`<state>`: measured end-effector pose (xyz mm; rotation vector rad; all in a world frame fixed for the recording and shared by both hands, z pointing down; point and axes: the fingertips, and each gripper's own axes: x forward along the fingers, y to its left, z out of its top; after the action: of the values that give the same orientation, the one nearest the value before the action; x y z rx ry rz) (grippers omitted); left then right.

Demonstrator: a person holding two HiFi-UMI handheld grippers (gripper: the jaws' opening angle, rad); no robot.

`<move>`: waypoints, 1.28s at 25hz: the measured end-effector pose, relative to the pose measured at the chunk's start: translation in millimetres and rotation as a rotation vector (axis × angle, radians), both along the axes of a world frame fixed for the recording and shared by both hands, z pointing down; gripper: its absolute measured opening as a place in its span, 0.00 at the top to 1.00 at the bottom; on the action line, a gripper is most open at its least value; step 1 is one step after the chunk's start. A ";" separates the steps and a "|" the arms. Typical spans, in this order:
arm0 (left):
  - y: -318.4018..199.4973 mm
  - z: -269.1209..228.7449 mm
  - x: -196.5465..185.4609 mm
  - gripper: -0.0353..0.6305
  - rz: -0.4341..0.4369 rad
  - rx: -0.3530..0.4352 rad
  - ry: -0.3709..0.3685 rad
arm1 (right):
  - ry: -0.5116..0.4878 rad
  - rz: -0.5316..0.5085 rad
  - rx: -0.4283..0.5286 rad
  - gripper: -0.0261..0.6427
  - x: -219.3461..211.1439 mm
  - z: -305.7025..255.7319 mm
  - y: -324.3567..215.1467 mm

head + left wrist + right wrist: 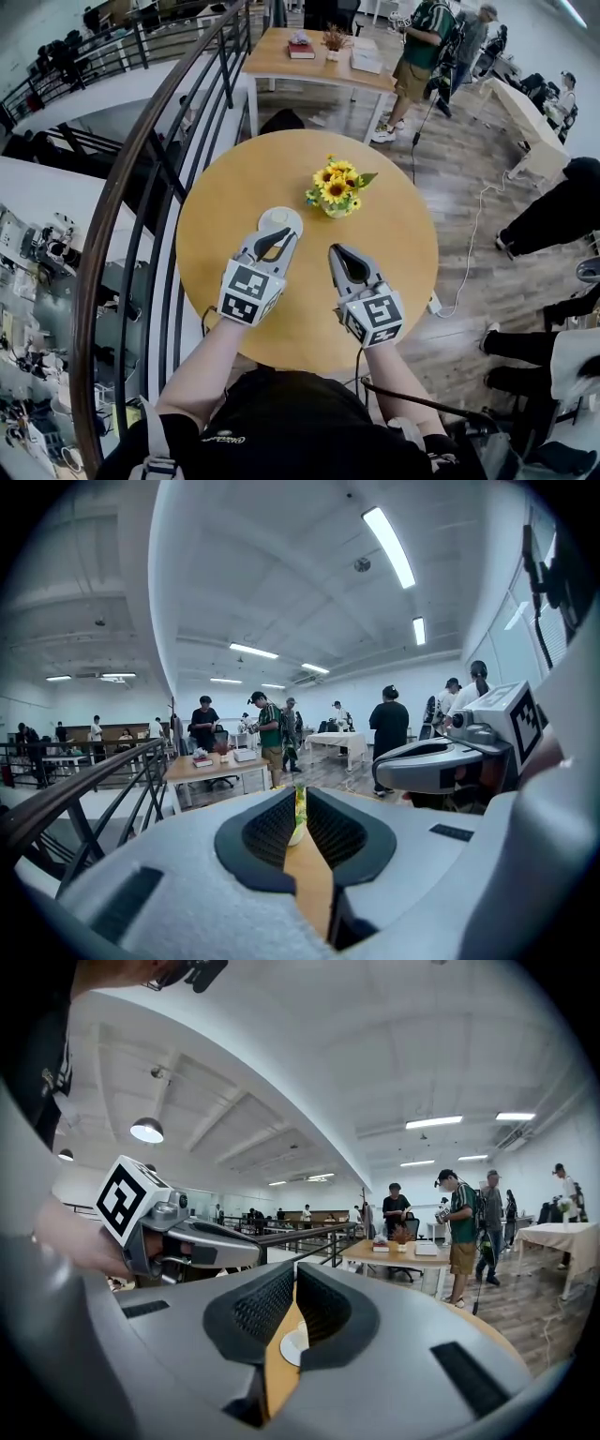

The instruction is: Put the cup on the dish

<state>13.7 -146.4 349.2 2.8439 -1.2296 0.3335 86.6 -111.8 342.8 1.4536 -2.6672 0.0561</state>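
A white dish (296, 221) lies on the round wooden table (234, 197), left of centre. A small white cup (277, 219) seems to stand on it, though white on white makes it hard to tell apart. My left gripper (284, 234) rests just short of the dish, its tips at the near rim, with nothing between its jaws and only a thin slit there (300, 799). My right gripper (336, 249) lies beside it to the right, shut and empty. Through the right gripper's (295, 1279) jaw hollow I see the dish (289, 1346).
A vase of sunflowers (336, 186) stands right of the dish; it also shows between the left jaws as the vase (297, 829). A black railing (150, 159) curves along the table's left side. Behind are a long table (319, 56) and several people.
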 end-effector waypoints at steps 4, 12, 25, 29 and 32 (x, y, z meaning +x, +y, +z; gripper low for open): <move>5.1 -8.6 -3.2 0.93 -0.006 0.008 0.005 | -0.005 -0.008 0.019 0.94 -6.3 -12.7 2.7; 7.6 -15.2 -0.8 0.94 0.013 0.020 0.009 | -0.011 -0.016 0.045 0.94 -11.1 -24.1 -1.2; 12.5 -8.5 2.8 0.94 0.024 0.010 0.001 | -0.007 -0.016 0.030 0.94 -11.5 -18.9 1.7; 13.5 -7.6 3.6 0.94 0.027 0.010 0.001 | -0.012 -0.011 0.022 0.94 -10.9 -16.6 0.8; 14.0 -7.2 3.1 0.94 0.027 0.009 0.001 | -0.015 -0.007 0.015 0.94 -10.2 -14.4 0.9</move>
<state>16.8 -132.4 342.1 2.8699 -1.1966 0.3281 76.4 -110.9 328.4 1.4543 -2.6902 0.0465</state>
